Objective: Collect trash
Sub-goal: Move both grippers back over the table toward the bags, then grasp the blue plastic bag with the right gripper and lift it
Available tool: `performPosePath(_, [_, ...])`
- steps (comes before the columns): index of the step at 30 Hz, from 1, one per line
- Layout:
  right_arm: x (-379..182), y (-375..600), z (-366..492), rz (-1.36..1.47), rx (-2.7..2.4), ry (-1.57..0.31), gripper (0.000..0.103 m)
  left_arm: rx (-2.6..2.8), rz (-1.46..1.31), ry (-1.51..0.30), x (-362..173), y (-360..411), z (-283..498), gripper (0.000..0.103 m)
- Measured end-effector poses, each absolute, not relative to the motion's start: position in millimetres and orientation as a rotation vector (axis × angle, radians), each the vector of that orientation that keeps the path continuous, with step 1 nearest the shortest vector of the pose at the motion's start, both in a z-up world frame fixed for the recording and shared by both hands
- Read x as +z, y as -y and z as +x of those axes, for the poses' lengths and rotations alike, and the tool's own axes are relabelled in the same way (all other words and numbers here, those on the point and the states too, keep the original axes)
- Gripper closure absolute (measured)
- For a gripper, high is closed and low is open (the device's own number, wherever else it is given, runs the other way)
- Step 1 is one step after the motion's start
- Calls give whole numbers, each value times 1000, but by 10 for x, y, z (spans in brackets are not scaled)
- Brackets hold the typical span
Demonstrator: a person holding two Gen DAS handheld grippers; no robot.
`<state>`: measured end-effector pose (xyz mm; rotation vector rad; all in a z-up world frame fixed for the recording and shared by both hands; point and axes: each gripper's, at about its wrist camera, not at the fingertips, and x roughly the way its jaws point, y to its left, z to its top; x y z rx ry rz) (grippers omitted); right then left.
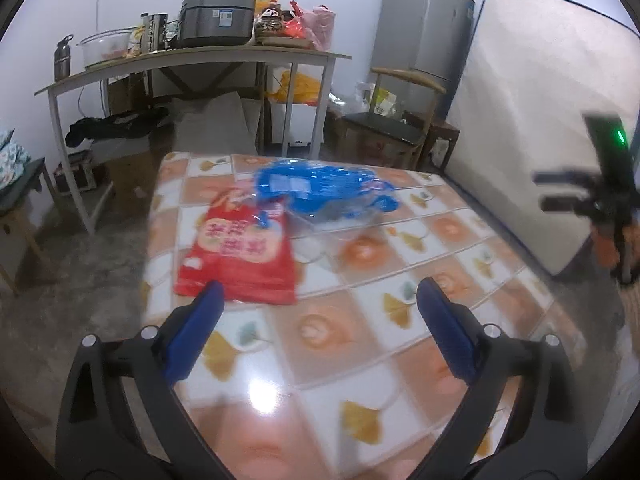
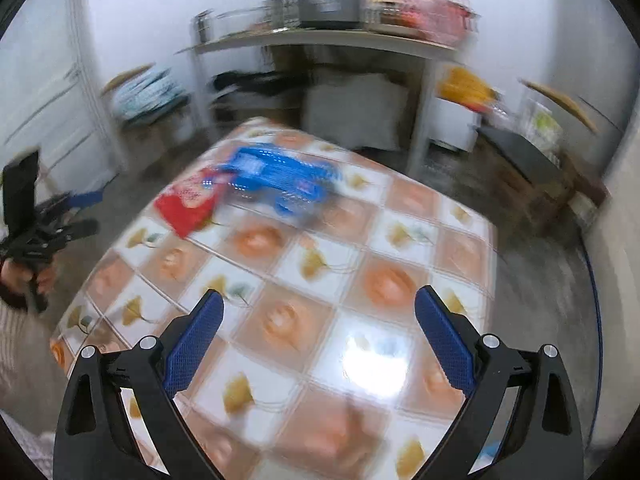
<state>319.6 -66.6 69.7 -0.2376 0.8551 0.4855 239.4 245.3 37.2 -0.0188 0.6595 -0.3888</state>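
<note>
A flat red bag with white lettering (image 1: pixel 240 258) lies on the tiled-pattern table (image 1: pixel 360 320), and a crumpled blue plastic wrapper (image 1: pixel 324 190) lies just beyond it, overlapping its far corner. My left gripper (image 1: pixel 320 294) hovers open over the table, its left blue pad over the red bag's near edge, nothing between the pads. In the blurred right wrist view the red bag (image 2: pixel 188 202) and blue wrapper (image 2: pixel 280 182) sit at the table's far left. My right gripper (image 2: pixel 319 304) stands open and empty above the table's middle.
Behind the table stands a grey desk (image 1: pixel 192 60) loaded with a cooker, bowl, bottle and bags. A fridge (image 1: pixel 424 28), a mattress (image 1: pixel 540 120) leaning at the right and a dark chair (image 1: pixel 384 124) line the room. The other gripper shows at each view's edge (image 1: pixel 600 196).
</note>
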Motion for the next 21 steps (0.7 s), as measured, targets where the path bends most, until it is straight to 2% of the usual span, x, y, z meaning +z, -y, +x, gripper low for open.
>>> performPosePath(12, [292,-438,4704,-319,542,-996,9,-404,-28,-801,-152,-2552,3468,10])
performPosePath(21, [-104,-756,5149,-386,538,-1042,9,-392,-13,-923,-521,-2457,3938,10])
